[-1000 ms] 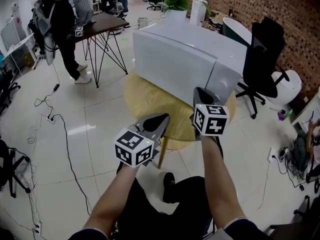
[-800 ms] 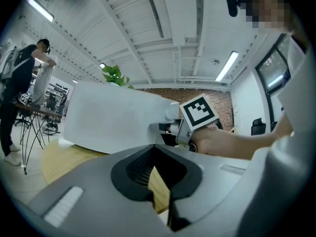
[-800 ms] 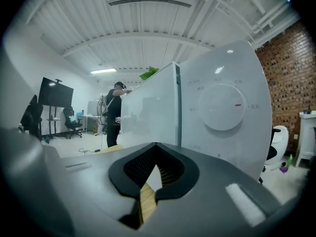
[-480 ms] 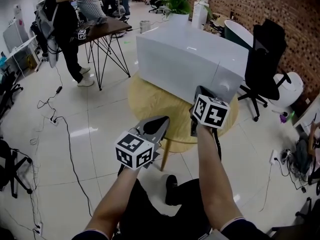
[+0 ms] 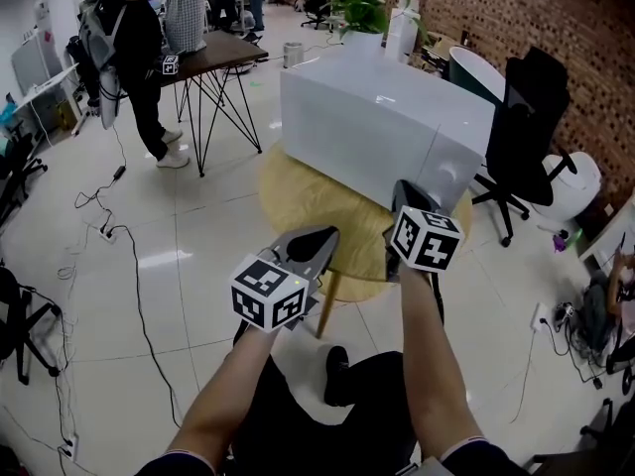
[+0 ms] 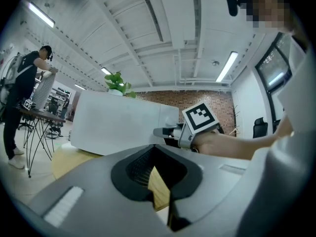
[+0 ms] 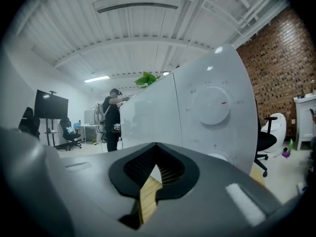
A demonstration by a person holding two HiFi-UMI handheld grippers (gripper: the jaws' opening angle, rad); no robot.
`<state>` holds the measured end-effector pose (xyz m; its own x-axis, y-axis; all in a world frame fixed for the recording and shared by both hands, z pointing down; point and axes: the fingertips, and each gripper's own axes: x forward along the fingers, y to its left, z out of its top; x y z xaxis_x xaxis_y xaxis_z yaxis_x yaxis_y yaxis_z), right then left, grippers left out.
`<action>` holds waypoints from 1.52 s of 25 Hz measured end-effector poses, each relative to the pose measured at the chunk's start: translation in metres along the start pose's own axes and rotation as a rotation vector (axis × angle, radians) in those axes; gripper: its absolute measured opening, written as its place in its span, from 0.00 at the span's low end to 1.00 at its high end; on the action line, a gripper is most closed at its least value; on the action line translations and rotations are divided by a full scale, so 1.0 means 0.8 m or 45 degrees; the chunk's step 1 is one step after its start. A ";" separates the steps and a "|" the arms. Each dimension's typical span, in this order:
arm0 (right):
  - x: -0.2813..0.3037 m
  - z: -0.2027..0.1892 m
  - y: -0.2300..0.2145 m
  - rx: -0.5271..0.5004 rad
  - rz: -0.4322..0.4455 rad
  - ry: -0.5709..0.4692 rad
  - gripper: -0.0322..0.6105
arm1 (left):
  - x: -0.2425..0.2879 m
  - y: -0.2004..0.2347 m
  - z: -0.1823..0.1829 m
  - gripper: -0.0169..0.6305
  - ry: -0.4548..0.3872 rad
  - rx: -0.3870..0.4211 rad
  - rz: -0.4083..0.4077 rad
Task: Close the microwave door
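Note:
A white microwave [image 5: 382, 117] stands on a round wooden table [image 5: 308, 201]. Its door [image 5: 352, 132] lies flush with the front, beside the control panel [image 5: 446, 172]. My right gripper [image 5: 409, 196] is shut on nothing, its tip close in front of the panel's lower edge. In the right gripper view the dial [image 7: 211, 105] and door [image 7: 148, 120] fill the space just past the right gripper [image 7: 156, 144]. My left gripper [image 5: 310, 244] is shut and empty, low over the table's near edge, apart from the microwave [image 6: 118, 122]. The left gripper [image 6: 154, 146] sees the right one's marker cube [image 6: 200, 120].
A black office chair [image 5: 526, 117] stands right of the table, with a white round bin [image 5: 577, 178] behind it. A person [image 5: 134, 58] works at a dark trestle table [image 5: 208, 53] at the back left. Cables [image 5: 109, 236] trail across the tiled floor. A potted plant [image 5: 362, 13] is behind the microwave.
Both grippers stay shut and hold about the same place in front of the microwave; the right one has eased slightly back. The person at the back has raised a cloth.

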<state>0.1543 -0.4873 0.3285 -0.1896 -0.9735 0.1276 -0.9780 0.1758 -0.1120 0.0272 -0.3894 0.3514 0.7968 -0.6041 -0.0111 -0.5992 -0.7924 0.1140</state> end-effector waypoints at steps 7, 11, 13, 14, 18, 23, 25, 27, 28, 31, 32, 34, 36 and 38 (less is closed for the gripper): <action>-0.047 -0.002 0.034 -0.077 0.126 -0.026 0.05 | -0.009 -0.021 0.020 0.03 -0.020 0.037 -0.011; -0.086 0.003 0.058 -0.123 0.244 -0.088 0.05 | -0.015 -0.038 0.030 0.03 -0.028 0.063 -0.024; -0.105 0.009 0.070 -0.153 0.303 -0.128 0.05 | -0.017 -0.045 0.035 0.03 -0.032 0.077 -0.032; -0.114 0.012 0.077 -0.164 0.331 -0.144 0.05 | -0.017 -0.049 0.037 0.03 -0.033 0.083 -0.036; -0.144 0.017 0.099 -0.192 0.433 -0.193 0.05 | -0.020 -0.062 0.046 0.03 -0.038 0.105 -0.048; -0.164 0.013 0.116 -0.228 0.528 -0.200 0.05 | -0.023 -0.071 0.050 0.03 -0.036 0.133 -0.048; -0.167 0.007 0.121 -0.235 0.547 -0.190 0.05 | -0.025 -0.072 0.046 0.03 -0.027 0.135 -0.048; -0.168 0.004 0.123 -0.234 0.559 -0.184 0.05 | -0.025 -0.072 0.044 0.03 -0.021 0.136 -0.048; -0.168 0.004 0.123 -0.233 0.561 -0.183 0.05 | -0.025 -0.072 0.044 0.03 -0.019 0.137 -0.048; -0.168 0.003 0.122 -0.227 0.556 -0.183 0.05 | -0.025 -0.073 0.045 0.03 -0.018 0.140 -0.050; -0.168 0.003 0.121 -0.224 0.551 -0.184 0.05 | -0.025 -0.073 0.044 0.03 -0.017 0.140 -0.051; -0.168 0.003 0.118 -0.222 0.542 -0.186 0.05 | -0.024 -0.074 0.043 0.03 -0.013 0.140 -0.053; -0.168 0.003 0.116 -0.227 0.535 -0.185 0.05 | -0.024 -0.075 0.042 0.03 -0.010 0.138 -0.056; -0.168 0.003 0.116 -0.234 0.532 -0.183 0.05 | -0.023 -0.076 0.041 0.03 -0.007 0.137 -0.060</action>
<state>0.0893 -0.3405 0.2982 -0.5684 -0.8222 -0.0301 -0.8223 0.5665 0.0532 0.0463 -0.3324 0.3118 0.8239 -0.5663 -0.0196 -0.5663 -0.8242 0.0061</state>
